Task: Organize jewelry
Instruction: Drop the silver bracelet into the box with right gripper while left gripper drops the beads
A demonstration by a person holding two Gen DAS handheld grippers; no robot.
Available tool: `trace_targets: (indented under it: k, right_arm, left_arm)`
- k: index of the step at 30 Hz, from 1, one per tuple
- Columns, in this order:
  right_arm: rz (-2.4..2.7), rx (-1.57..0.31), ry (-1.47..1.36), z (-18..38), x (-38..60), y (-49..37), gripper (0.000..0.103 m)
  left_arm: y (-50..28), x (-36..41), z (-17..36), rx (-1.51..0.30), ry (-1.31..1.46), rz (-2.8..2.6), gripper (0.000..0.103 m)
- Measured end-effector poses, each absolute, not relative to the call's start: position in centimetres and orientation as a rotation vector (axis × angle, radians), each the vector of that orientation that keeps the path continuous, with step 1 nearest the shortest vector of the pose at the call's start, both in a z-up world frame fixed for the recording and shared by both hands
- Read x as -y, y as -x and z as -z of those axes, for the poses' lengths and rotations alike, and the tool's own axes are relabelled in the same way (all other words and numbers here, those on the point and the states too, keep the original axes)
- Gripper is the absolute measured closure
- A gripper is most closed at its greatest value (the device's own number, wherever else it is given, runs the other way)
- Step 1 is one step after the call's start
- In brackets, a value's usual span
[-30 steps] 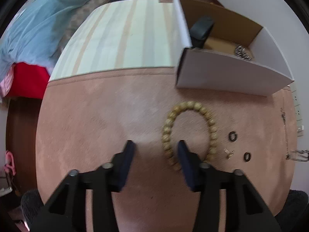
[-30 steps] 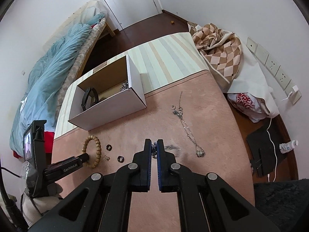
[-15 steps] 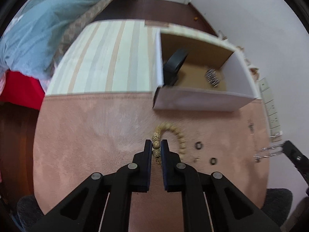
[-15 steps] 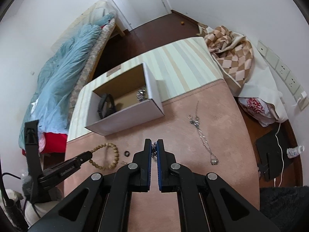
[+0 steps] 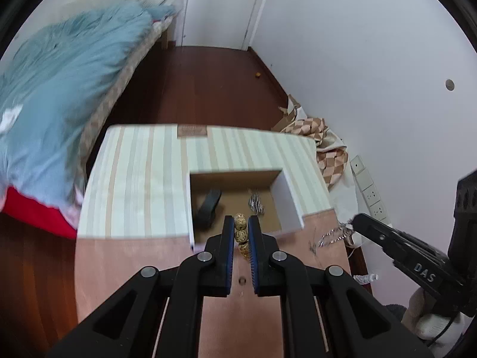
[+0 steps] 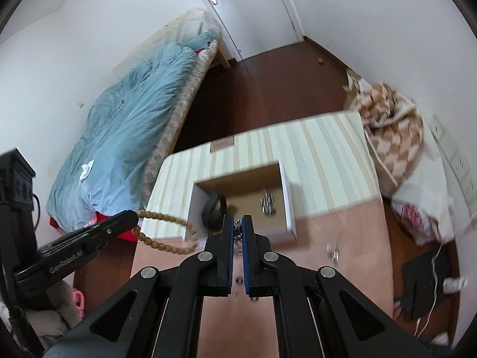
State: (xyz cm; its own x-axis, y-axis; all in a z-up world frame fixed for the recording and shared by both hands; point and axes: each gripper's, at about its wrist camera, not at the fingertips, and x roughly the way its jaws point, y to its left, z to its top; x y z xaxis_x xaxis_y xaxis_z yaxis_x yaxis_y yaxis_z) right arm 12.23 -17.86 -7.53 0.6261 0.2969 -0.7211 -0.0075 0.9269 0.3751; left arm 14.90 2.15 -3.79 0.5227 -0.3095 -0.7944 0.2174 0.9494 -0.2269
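Observation:
My left gripper (image 5: 241,223) is shut on a wooden bead bracelet (image 5: 240,229), raised above the pink mat just in front of the open white box (image 5: 293,205). The bracelet also hangs from it in the right wrist view (image 6: 167,232). My right gripper (image 6: 237,227) is shut on a silver chain (image 6: 238,230), which shows dangling in the left wrist view (image 5: 334,234). The box (image 6: 288,197) holds a black band (image 5: 208,205) and a silver piece (image 5: 256,204).
A necklace (image 6: 332,249) lies on the pink mat (image 5: 119,256) at the right. A small ring (image 5: 242,280) lies under the left gripper. The box stands on a striped cloth (image 5: 140,185). A bed with a blue duvet (image 6: 119,137) is at the left.
My left gripper closed on the bead bracelet and lifted it off the mat toward the box. My right gripper rose with the chain and moved toward the box too.

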Motion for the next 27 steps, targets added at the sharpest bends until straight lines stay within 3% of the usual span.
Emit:
trace_targets:
  k: [5, 20, 22, 23, 24, 26, 27]
  right_arm:
    - [-0.191, -0.929, -0.317, 7.4, 17.1, -16.9, 0.098]
    - [-0.178, -1.179, -0.241, 14.5, 16.9, -24.9, 0.098]
    - [-0.165, -1.201, -0.22, 15.1, 17.0, -25.1, 0.097]
    - [-0.165, -1.228, -0.206, 15.5, 16.9, -25.2, 0.097]
    - [-0.167, -1.244, -0.206, 15.8, 16.9, -25.2, 0.096]
    - [-0.146, -1.262, -0.189, 16.1, 17.1, -25.0, 0.086]
    - [-0.144, -1.259, -0.182, 16.0, 17.1, -24.7, 0.071]
  left_arm:
    - [-18.3, -1.1, 4.4, -1.001, 0.098, 0.324, 0.097]
    - [-24.4, 0.1, 10.3, -1.195, 0.108, 0.244, 0.094]
    - [-24.4, 0.1, 10.3, -1.192, 0.081, 0.216, 0.086]
    - [-24.4, 0.0, 10.3, -1.189, 0.064, 0.198, 0.074]
    - [-24.3, -0.1, 10.3, -1.181, 0.052, 0.181, 0.053]
    - [-24.1, -0.5, 10.3, -1.165, 0.039, 0.141, 0.033]
    - [-23.9, -0.8, 10.3, -1.153, 0.039, 0.131, 0.033]
